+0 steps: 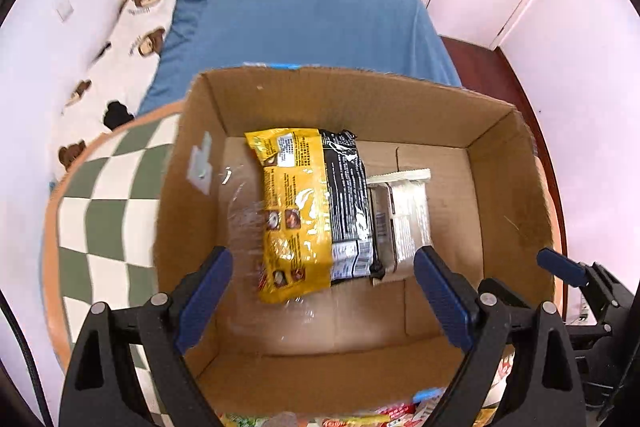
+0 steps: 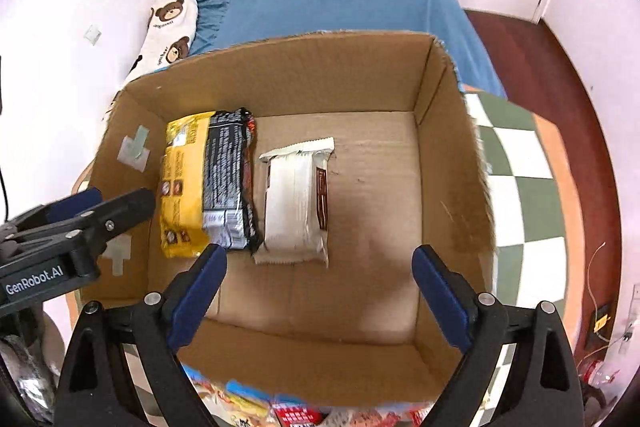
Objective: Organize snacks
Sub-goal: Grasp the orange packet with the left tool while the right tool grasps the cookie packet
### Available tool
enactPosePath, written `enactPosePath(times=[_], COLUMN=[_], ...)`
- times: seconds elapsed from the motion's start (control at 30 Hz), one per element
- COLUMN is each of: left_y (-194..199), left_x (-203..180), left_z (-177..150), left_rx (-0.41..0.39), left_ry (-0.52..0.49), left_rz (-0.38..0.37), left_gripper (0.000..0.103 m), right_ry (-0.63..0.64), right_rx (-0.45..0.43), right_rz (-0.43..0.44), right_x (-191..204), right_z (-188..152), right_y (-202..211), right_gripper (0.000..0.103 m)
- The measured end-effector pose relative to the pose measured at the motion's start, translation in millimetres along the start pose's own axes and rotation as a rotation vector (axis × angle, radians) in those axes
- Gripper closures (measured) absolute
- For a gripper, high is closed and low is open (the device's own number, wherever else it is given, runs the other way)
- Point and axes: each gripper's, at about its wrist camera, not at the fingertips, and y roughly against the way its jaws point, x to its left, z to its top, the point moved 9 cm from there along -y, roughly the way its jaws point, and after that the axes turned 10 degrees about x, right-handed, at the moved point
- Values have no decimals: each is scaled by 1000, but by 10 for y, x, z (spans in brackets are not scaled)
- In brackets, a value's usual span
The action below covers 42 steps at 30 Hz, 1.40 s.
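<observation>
An open cardboard box stands on a checkered table. On its floor at the left lie a yellow-and-black noodle pack and, right beside it, a white snack pack. My left gripper hovers open above the box with nothing between its blue fingers. Over the near part of the box my right gripper is likewise open and empty. Each gripper shows at the edge of the other's view. Several colourful snack packs lie in front of the box.
The table has a green-and-white checkered top with an orange rim. Behind it is a bed with a blue sheet, a white pillow and a bear-print cushion. White doors and a red-brown floor are at the right.
</observation>
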Motion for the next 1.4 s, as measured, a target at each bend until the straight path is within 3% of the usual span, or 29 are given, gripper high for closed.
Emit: enactPosePath(times=[0.37, 0.53, 0.7, 0.8, 0.93, 1.1, 1.27, 1.33, 1.37, 1.4], left_y=[871, 1101, 1072, 849, 354, -555, -1293, -1466, -1552, -1593], left_x=[-141, -204, -167, -45, 161, 380, 349, 306, 281, 266], left_z=[-481, -687, -875, -1011, -1214, -1475, -1597, -1598, -1584, -1574], left_rx=[-216, -256, -249, -215, -139, 42, 189, 214, 224, 230], left_ry=[-44, -62, -59, -56, -91, -213, -339, -374, -385, -383], left_rz=[17, -8, -22, -13, 63, 216, 293, 296, 297, 287], left_gripper=[10, 10, 10, 10, 10, 10, 10, 10, 12, 22], right_ry=[8, -7, -35, -63, -92, -105, -121, -134, -130, -120], right_rx=[-199, -253, -254, -221, -134, 20, 89, 104, 112, 138], right_rz=[-11, -3, 27, 63, 98, 146, 123, 117, 108, 94], right_x=[108, 139, 135, 102, 58, 70, -13, -119, -169, -230], right_z=[-528, -818, -1065, -1203, -1409, -1767, -2018, -2061, -2076, -2095], right_y=[965, 1316, 1420, 1310, 926, 211, -277, -369, -405, -462], right_gripper=[7, 7, 7, 7, 7, 7, 18, 18, 18, 18])
